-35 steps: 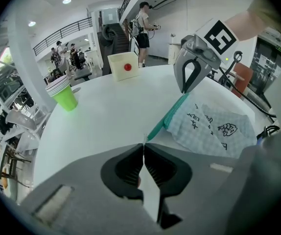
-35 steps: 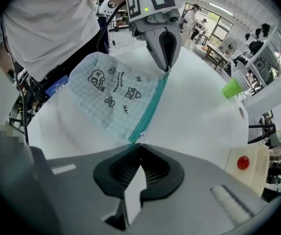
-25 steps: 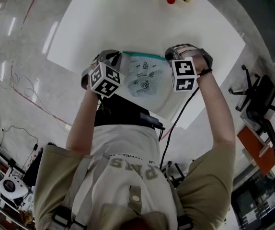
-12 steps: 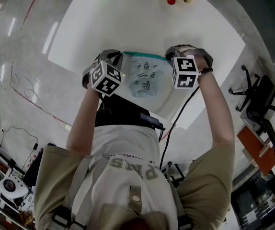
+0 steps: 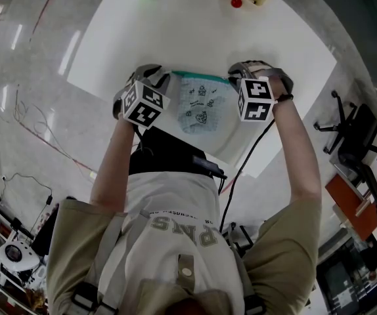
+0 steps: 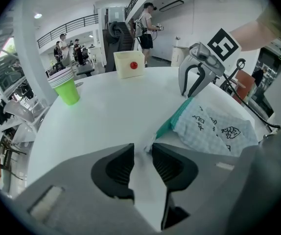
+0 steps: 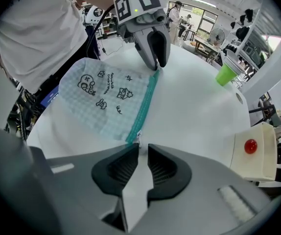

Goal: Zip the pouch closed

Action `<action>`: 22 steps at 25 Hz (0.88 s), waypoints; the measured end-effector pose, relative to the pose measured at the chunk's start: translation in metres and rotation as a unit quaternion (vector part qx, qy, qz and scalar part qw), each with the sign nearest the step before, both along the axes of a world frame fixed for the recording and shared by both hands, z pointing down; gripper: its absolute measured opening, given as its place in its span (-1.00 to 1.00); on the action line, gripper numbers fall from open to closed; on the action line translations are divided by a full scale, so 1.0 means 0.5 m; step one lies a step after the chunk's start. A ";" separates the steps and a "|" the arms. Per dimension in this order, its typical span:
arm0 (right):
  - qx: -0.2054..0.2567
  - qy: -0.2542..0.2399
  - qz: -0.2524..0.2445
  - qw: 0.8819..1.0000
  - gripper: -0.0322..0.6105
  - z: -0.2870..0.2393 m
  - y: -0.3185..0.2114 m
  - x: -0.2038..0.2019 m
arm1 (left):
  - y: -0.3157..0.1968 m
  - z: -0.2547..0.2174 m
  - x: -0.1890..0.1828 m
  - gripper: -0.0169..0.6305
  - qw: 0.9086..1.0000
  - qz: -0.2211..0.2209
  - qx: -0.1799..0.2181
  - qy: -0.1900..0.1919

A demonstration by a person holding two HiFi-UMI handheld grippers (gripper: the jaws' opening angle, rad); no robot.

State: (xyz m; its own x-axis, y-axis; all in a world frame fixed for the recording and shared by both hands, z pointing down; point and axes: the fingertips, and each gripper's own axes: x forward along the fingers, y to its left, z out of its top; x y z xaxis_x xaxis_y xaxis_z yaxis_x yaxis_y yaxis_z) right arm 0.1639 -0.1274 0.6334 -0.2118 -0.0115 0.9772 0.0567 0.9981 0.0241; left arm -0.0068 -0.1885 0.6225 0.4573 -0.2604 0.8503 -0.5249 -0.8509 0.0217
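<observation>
So the left gripper, at the pouch's 9 o'clock end, has just popped its jaws wide, and the corner now sits loose at the tips. The right gripper at 3 o'clock has just cracked open too, no longer pinching the zipper pull.

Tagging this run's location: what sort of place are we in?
Probably a large open lab or workshop hall: a railed mezzanine, people standing in the background, and cables trailing across the polished floor beside the white table.
</observation>
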 end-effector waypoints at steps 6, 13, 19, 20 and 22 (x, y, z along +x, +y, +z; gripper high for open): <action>0.001 0.003 -0.001 1.000 -0.79 -0.004 -0.001 0.001 | -0.009 -0.004 -0.005 -0.45 1.000 0.000 -0.008 -0.002; -0.006 -0.004 0.020 1.000 -0.79 -0.007 -0.002 -0.001 | -0.009 -0.006 -0.005 -0.45 1.000 0.005 -0.009 -0.003; -0.012 -0.047 0.087 0.995 -0.68 -0.016 -0.020 0.001 | -0.013 -0.009 -0.004 -0.43 1.000 0.011 -0.002 0.001; -0.014 -0.057 0.104 0.993 -0.68 -0.019 -0.022 0.002 | -0.011 -0.009 -0.004 -0.43 1.000 0.011 -0.001 -0.001; -0.012 -0.077 0.136 0.988 -0.68 -0.026 -0.024 0.004 | -0.008 -0.010 -0.002 -0.43 1.000 0.013 -0.001 -0.004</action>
State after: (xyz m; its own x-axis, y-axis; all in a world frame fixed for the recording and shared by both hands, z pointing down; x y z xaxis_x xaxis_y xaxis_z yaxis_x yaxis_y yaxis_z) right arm 0.1661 -0.1394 0.6203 -0.3510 -0.0656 0.9341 -0.2159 0.9763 -0.0126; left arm -0.0076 -0.1927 0.6173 0.4566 -0.2464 0.8549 -0.5023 -0.8645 0.0192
